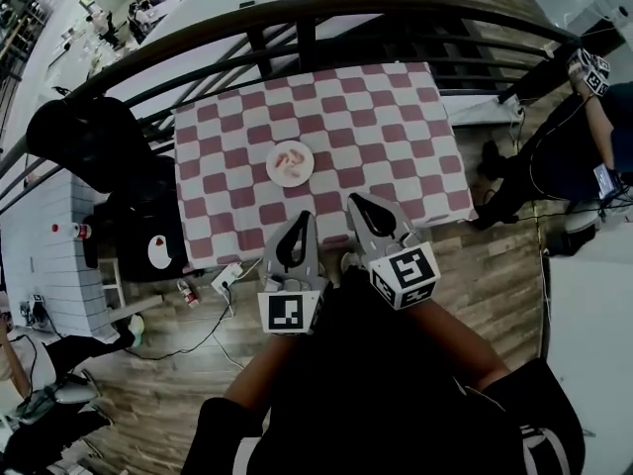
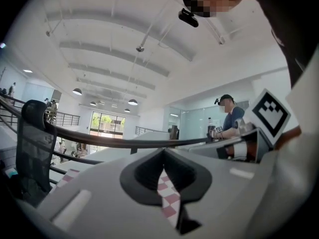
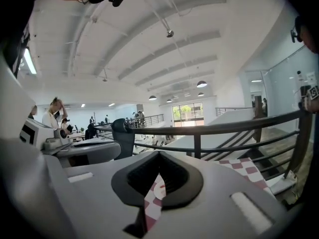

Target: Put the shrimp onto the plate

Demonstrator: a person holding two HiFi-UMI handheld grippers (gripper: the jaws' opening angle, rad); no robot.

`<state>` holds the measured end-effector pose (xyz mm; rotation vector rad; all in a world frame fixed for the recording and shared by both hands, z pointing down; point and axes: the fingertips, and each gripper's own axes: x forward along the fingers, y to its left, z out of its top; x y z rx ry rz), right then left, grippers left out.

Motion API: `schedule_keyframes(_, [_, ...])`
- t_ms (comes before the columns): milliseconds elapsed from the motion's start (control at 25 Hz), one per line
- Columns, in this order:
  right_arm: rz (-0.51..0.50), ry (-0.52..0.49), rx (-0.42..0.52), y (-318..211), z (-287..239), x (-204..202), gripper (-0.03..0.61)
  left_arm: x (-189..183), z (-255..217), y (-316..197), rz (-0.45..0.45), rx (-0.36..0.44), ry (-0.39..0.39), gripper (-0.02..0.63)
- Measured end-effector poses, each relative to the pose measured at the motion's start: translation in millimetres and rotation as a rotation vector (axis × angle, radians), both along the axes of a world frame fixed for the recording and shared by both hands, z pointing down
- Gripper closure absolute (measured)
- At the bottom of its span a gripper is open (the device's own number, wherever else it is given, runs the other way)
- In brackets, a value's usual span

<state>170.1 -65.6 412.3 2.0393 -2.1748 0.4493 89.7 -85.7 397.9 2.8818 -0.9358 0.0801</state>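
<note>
The shrimp point(image 1: 289, 161) lie pink on a small white plate point(image 1: 290, 182) in the left middle of the red-and-white checkered table point(image 1: 396, 127). Both grippers hover side by side over the table's near edge, close to my body and short of the plate. My left gripper point(image 1: 301, 217) is shut with nothing in it; its tips meet point(image 2: 163, 152), and only checkered cloth shows through the gap behind them. My right gripper point(image 1: 358, 202) is also shut and empty point(image 3: 159, 154).
A black curved railing point(image 1: 297, 28) runs behind the table. A black chair point(image 1: 89, 137) stands at the left. Another person point(image 1: 579, 151) stands at the right. A power strip and cables point(image 1: 227, 277) lie on the wooden floor by the table's near left corner.
</note>
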Motion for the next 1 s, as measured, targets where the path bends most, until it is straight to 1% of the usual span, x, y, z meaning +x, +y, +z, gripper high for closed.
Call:
schedule_keyframes(80, [0.047, 0.013, 0.032, 10.6, -6.4, -1.9, 0.580, 1.7, -3.3, 0.8, 0.014, 0.012, 0.007, 0.604])
schedule_keyframes(160, [0.063, 0.031, 0.069, 18.2, -13.4, -8.2, 0.580, 3.3, -8.0, -0.4, 0.023, 0.017, 0.014, 0.604])
schedule_keyframes(240, [0.054, 0.043, 0.097, 21.1, -18.4, -14.8, 0.580, 4.3, -13.9, -4.8, 0.019, 0.017, 0.025, 0.604])
schedule_keyframes(440, [0.048, 0.076, 0.124, 21.8, -25.4, -21.3, 0.581, 0.2, -5.2, -2.4, 0.033, 0.004, 0.008, 0.604])
schedule_keyframes(520, [0.035, 0.112, 0.141, 21.2, -29.2, -25.9, 0.581, -1.3, -6.0, -1.9, 0.039, 0.009, 0.009, 0.604])
schedule_keyframes(600, [0.020, 0.146, 0.140, 20.5, -28.7, -32.7, 0.581, -3.3, -6.3, -2.8, 0.042, 0.018, 0.008, 0.604])
schedule_keyframes(680, [0.004, 0.157, 0.132, 18.6, -26.0, -39.5, 0.581, -4.4, -3.0, -1.4, 0.057, 0.014, 0.009, 0.604])
schedule_keyframes(1000, [0.011, 0.152, 0.102, 6.8, -16.8, -49.3, 0.581, -9.2, 1.9, -4.6, 0.070, 0.024, -0.006, 0.604])
